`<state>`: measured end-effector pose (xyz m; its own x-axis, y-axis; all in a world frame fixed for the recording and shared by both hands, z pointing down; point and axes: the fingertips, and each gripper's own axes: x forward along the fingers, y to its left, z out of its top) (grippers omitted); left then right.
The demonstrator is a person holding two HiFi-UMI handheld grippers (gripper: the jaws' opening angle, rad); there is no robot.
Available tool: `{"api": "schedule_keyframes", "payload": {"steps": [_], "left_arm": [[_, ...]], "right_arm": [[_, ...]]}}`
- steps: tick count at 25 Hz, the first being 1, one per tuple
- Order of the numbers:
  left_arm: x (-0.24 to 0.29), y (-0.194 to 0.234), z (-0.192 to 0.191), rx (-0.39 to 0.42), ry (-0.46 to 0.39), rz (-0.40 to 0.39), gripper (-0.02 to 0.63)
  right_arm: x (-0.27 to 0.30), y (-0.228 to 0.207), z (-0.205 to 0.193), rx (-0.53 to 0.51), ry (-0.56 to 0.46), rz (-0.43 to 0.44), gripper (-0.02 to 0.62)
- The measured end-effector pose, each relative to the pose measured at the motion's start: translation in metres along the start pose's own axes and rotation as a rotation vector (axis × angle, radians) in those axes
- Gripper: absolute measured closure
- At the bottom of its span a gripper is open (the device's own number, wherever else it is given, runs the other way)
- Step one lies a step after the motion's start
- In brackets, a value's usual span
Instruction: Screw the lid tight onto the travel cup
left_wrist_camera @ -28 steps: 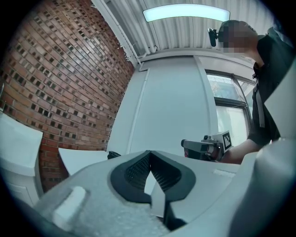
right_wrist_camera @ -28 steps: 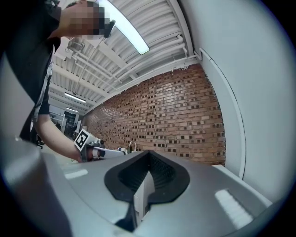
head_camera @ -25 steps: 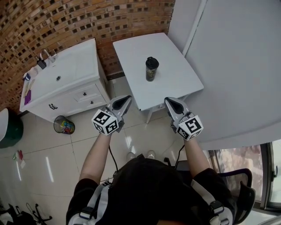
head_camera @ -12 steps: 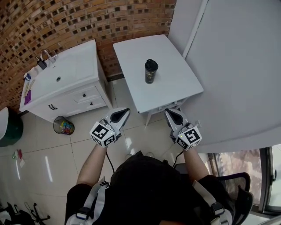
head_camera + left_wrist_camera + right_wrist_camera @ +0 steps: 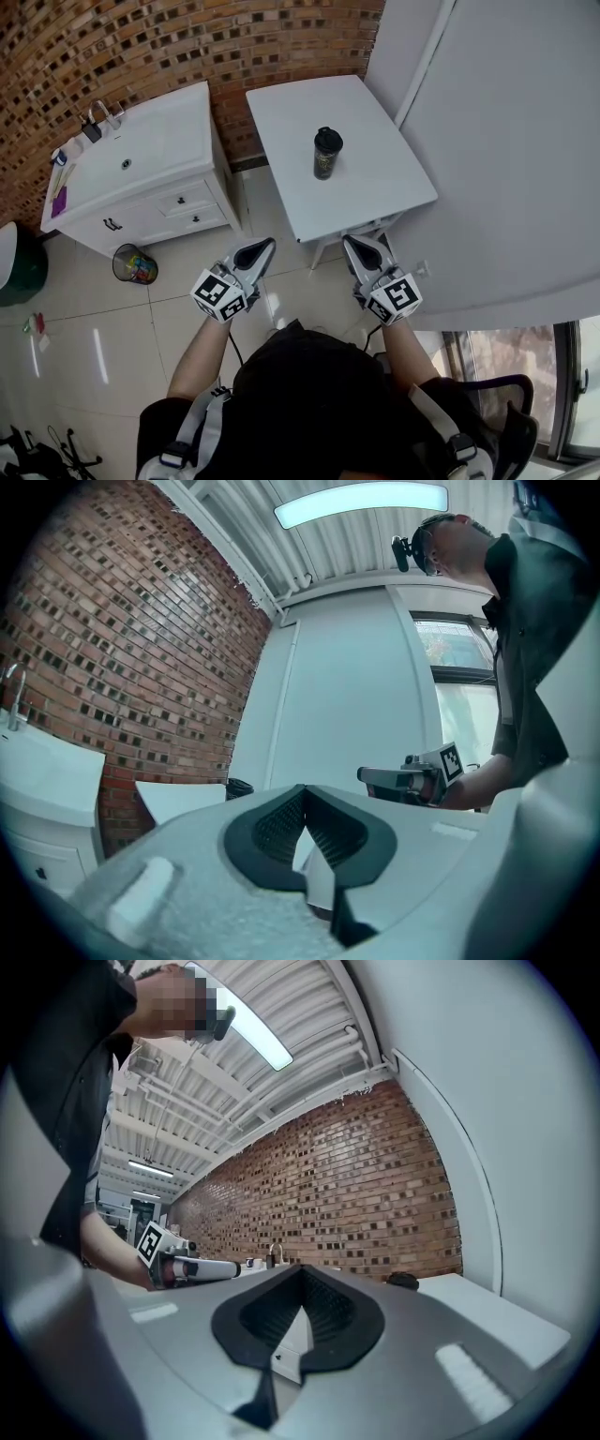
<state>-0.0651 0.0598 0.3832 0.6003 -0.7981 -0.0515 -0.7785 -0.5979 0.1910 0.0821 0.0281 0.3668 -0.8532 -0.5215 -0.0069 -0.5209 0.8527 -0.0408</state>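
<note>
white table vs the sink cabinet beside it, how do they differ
The white table carries only the travel cup; the sink cabinet has a basin with a tap and small items at its back. The white table stands on thin legs; the sink cabinet is a closed body with drawers. Both are white and stand by the brick wall.

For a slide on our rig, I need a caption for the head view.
Person holds left gripper and right gripper, both shut, short of a white table bearing the lidded travel cup.
</note>
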Motion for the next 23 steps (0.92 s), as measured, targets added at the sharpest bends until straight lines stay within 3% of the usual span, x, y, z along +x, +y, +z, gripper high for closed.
{"api": "schedule_keyframes", "payload": {"steps": [23], "left_arm": [[0.006, -0.007, -0.019, 0.017, 0.037, -0.027, 0.604]], "right_arm": [[0.011, 0.000, -0.005, 0.025, -0.007, 0.019, 0.595]]}}
